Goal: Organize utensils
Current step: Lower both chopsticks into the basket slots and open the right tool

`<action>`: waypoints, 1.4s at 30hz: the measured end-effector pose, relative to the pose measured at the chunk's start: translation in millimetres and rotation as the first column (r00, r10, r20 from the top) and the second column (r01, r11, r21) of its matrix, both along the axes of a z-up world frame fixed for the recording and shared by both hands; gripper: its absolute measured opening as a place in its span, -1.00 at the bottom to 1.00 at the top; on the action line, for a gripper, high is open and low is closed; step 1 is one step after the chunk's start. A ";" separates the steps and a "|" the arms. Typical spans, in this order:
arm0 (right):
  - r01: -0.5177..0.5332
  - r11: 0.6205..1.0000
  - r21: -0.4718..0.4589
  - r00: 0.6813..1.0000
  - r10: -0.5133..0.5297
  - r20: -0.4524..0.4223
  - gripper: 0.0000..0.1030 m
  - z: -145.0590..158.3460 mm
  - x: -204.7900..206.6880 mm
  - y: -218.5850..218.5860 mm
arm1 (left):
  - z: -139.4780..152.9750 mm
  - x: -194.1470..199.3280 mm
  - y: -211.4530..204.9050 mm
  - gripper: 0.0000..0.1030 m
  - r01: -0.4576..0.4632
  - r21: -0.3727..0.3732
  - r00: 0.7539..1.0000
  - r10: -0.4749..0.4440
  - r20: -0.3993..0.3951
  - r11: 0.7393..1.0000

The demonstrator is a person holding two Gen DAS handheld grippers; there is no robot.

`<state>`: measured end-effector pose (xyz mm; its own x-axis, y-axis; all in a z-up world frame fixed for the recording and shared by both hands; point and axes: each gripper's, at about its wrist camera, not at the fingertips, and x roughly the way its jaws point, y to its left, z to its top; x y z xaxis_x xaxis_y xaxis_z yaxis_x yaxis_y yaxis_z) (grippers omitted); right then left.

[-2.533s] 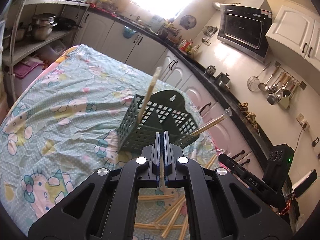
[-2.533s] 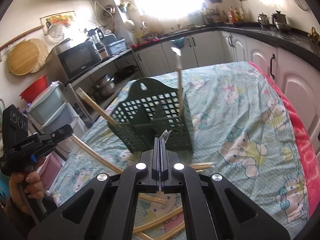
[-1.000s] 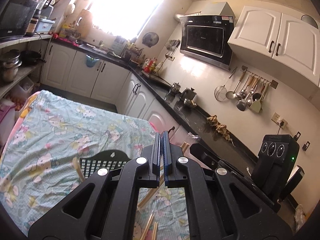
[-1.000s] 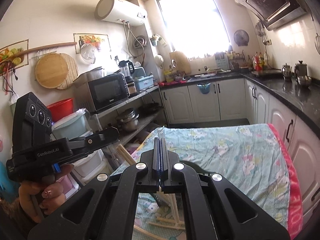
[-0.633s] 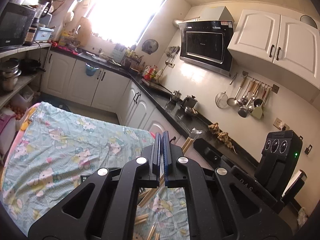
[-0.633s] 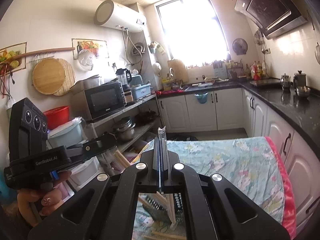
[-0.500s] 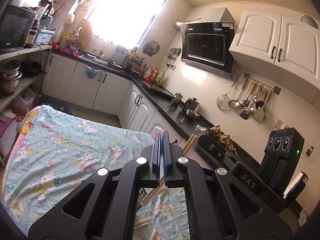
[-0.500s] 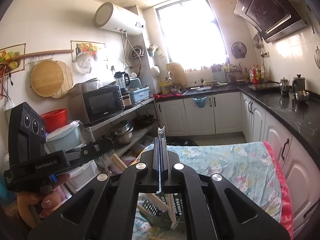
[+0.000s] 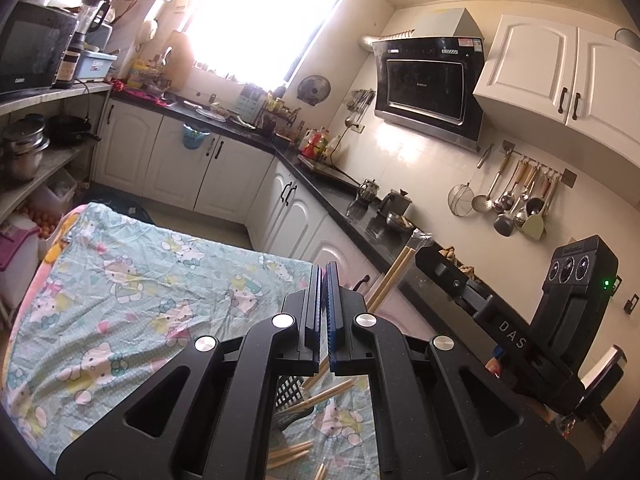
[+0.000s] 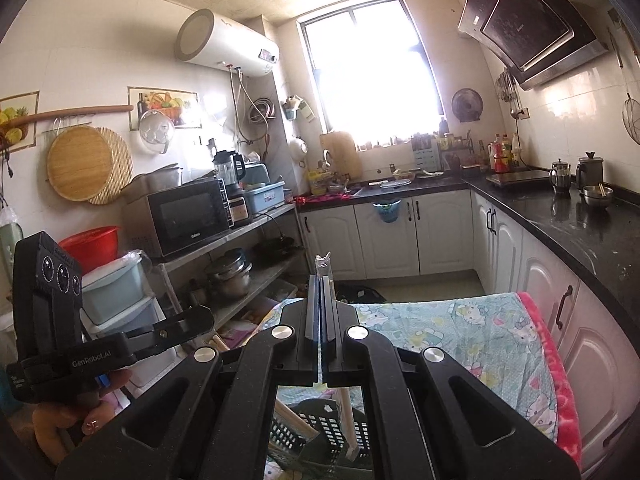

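Left gripper (image 9: pixel 324 276) and right gripper (image 10: pixel 322 280), jaws closed and empty, above the dark basket (image 10: pixel 316 430) holding chopsticks (image 10: pixel 346 420); loose ones lie beside it.

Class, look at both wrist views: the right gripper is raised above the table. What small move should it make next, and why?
Probably lower the right gripper straight down. It is shut on a wrapped pair of chopsticks whose lower end hangs over the basket, so a short descent should seat them before release.
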<state>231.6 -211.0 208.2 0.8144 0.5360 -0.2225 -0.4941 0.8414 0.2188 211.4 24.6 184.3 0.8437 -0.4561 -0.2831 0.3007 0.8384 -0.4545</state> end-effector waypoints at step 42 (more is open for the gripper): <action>0.033 0.995 -0.098 0.981 -0.051 -0.185 -0.56 -106.1 27.7 11.2 | -92.0 26.9 -11.2 -0.99 0.008 0.055 0.982 0.002 -0.191 0.998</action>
